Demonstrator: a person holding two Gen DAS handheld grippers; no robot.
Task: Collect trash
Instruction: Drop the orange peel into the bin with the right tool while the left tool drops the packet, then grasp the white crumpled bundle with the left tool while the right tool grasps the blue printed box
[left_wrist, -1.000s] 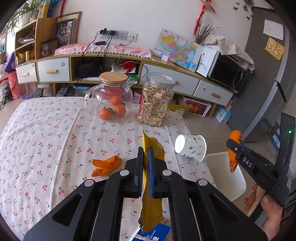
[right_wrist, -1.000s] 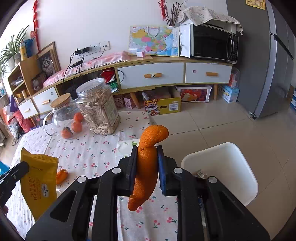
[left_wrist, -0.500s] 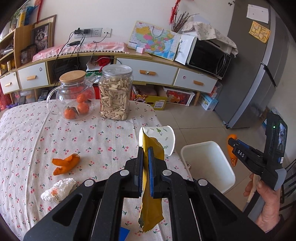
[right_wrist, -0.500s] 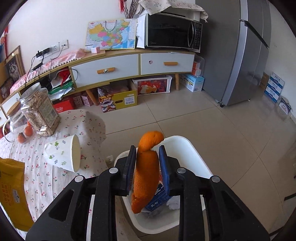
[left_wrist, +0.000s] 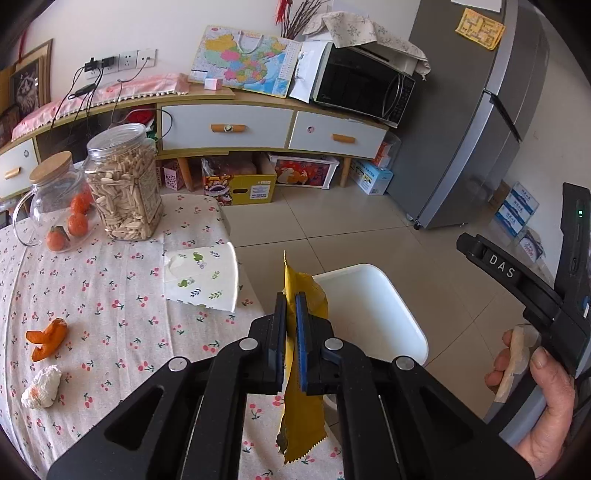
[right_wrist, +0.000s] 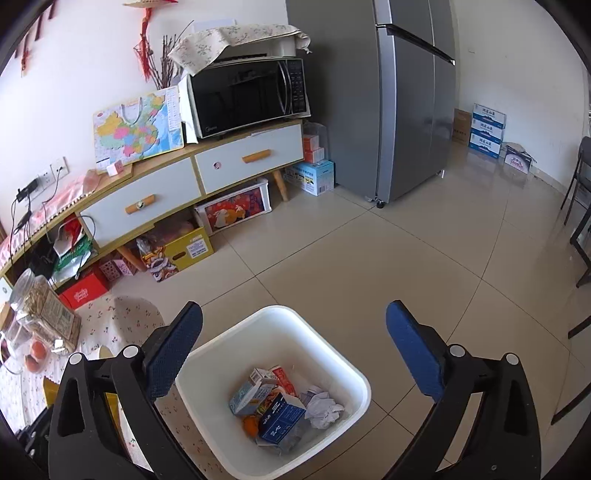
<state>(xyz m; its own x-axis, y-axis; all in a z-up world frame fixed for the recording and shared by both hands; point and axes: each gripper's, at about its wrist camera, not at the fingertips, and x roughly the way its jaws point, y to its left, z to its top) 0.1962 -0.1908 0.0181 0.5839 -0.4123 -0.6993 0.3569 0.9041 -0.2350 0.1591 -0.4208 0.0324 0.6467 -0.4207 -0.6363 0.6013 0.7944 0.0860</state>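
Note:
My left gripper (left_wrist: 290, 299) is shut on a yellow snack wrapper (left_wrist: 302, 424), held upright over the table's right edge next to the white bin (left_wrist: 369, 306). My right gripper (right_wrist: 293, 314) hangs over the bin (right_wrist: 354, 373); its jaws are opening wide with nothing between them. An orange peel (right_wrist: 250, 422) lies in the bin among cartons (right_wrist: 280, 417) and a crumpled tissue (right_wrist: 323, 406). On the flowered tablecloth lie another orange peel (left_wrist: 46, 338), a tissue wad (left_wrist: 40, 382) and a tipped paper cup (left_wrist: 201, 280).
A jar of seeds (left_wrist: 123, 184) and a glass teapot with oranges (left_wrist: 55, 206) stand at the table's far side. A low cabinet (right_wrist: 192, 184) with a microwave (right_wrist: 247, 96) and a grey fridge (right_wrist: 402, 96) line the wall. Tiled floor surrounds the bin.
My right gripper swung from the table to over the bin and opened; the orange peel it held now lies in the bin. My left gripper carried the wrapper right, toward the bin.

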